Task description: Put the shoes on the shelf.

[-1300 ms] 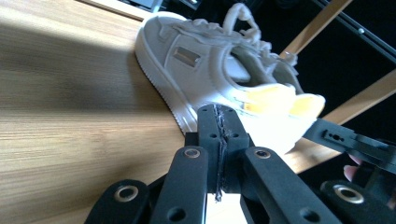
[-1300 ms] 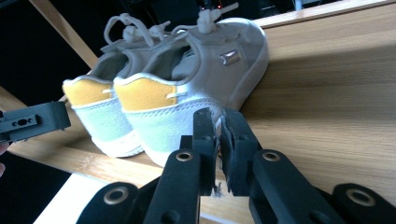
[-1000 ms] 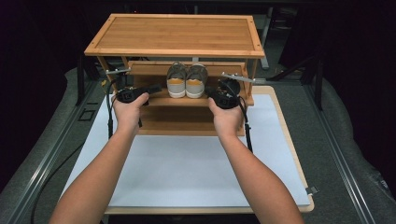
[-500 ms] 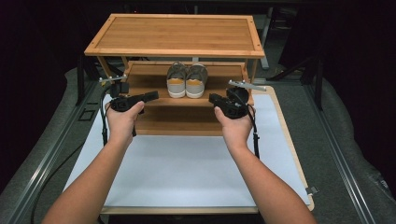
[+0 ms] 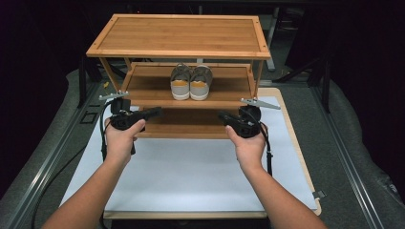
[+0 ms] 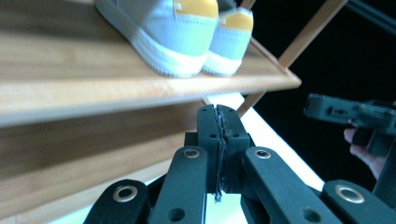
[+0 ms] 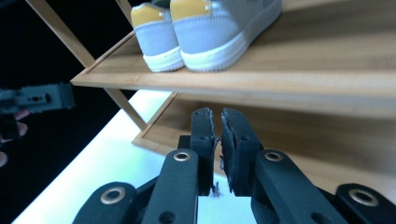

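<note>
A pair of grey shoes (image 5: 191, 83) with white soles and yellow heel tabs stands on the middle shelf (image 5: 148, 86) of a bamboo rack, heels toward me. My left gripper (image 5: 156, 111) hangs in front of the rack's lower left and points right. Its jaws are pressed together with nothing between them (image 6: 218, 116), below the shoes (image 6: 163, 32). My right gripper (image 5: 221, 115) hangs at the lower right and points left. Its jaws (image 7: 217, 119) meet with only a sliver of gap at the tips and hold nothing, under the shoes (image 7: 210, 28).
The rack's top shelf (image 5: 179, 36) is bare and overhangs the shoes. Its bottom shelf (image 5: 186, 124) lies just behind both grippers. A white mat (image 5: 191, 171) on a wooden board covers the table in front. Dark surroundings and metal rails flank the table.
Both hands have drawn back from the middle shelf toward me and dropped lower. The grippers have turned inward so their jaws point at each other. The shoes have stayed put.
</note>
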{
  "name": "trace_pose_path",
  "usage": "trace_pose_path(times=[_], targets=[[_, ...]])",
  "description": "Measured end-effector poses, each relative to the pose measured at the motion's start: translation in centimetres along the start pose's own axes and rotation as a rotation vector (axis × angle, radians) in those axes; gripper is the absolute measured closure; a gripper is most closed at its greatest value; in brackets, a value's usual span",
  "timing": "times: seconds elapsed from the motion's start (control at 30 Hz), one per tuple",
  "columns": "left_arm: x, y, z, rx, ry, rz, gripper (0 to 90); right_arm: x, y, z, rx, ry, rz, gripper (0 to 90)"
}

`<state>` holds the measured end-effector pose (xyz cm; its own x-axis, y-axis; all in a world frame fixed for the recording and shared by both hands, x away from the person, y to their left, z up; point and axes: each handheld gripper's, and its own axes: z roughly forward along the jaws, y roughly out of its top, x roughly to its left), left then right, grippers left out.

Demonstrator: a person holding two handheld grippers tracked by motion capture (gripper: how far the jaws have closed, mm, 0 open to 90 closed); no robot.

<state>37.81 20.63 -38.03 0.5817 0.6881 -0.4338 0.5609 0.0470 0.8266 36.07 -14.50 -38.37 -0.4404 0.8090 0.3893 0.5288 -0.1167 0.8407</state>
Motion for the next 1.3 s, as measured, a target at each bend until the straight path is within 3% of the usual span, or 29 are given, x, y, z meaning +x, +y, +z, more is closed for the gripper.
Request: trace_pose_path(times=[0.13, 0.37, 0.47, 0.73, 0.9, 1.1, 1.3], targets=[[0.1, -1.5, -0.9, 0.022, -0.003, 0.028, 89.0, 0.0, -0.7, -1.1, -0.004, -0.001, -0.023, 83.1], [0.8, -4.0, -2.1, 0.022, 0.0, 0.017, 88.3, -0.3, -2.3, -2.4, 0.005, -0.002, -0.028, 82.3], [1.1, -5.1, -2.4, 0.021, -0.007, 0.008, 88.0, -0.6, -3.4, -2.8, 0.007, -0.003, -0.022, 82.2], [1.0, -7.8, -3.0, 0.051, -0.002, 0.049, 86.4, -1.3, -6.7, -3.1, 0.024, -0.02, -0.029, 81.3], [0.8, -10.1, -3.0, 0.083, 0.011, 0.083, 84.9, -1.5, -8.8, -3.2, 0.044, -0.027, -0.047, 80.4], [1.5, -12.5, -3.2, 0.097, 0.029, 0.091, 80.5, -1.7, -11.0, -3.1, 0.045, -0.053, -0.067, 79.0], [2.5, -14.5, -3.0, 0.098, 0.081, 0.103, 73.8, -2.2, -13.2, -2.5, 0.083, -0.066, -0.095, 75.8]])
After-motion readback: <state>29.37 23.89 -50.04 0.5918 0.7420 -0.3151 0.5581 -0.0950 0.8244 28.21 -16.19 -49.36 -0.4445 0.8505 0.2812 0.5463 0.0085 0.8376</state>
